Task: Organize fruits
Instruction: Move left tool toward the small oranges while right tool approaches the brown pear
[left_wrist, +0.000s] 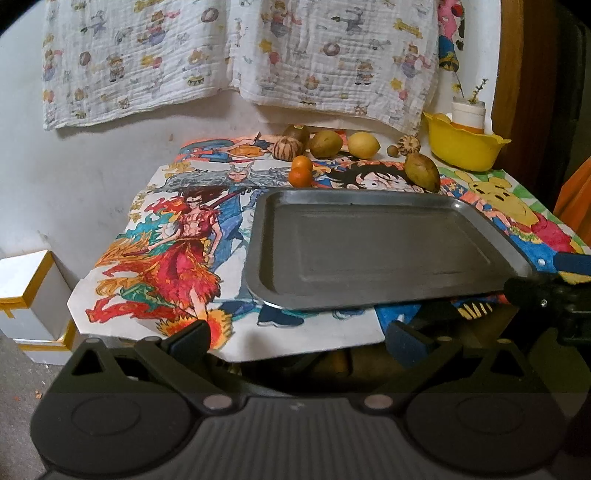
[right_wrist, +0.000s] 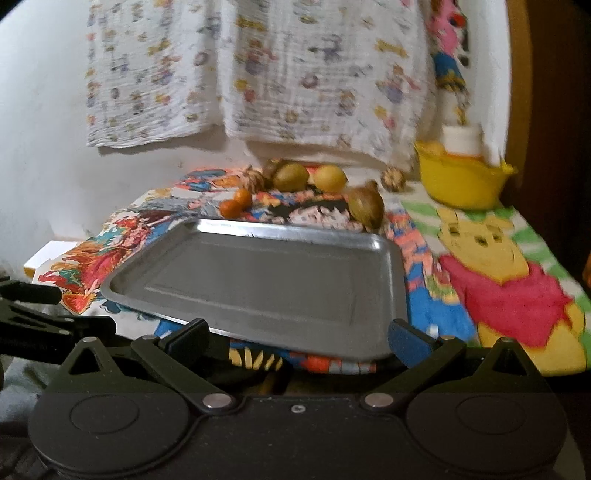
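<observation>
Left wrist, bare metal tray (left_wrist: 369, 254), lemon (left_wrist: 364, 145), no legible writing

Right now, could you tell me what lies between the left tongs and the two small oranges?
The empty metal tray lies between the open left tongs and the small oranges, resting on the cartoon-print cloth. The left wrist view shows it best.

My two wrist cameras look forward from the table's near edge, both sharing the steel tray (left_wrist: 369, 251) (right_wrist: 266, 280) just ahead of each claw.
</observation>
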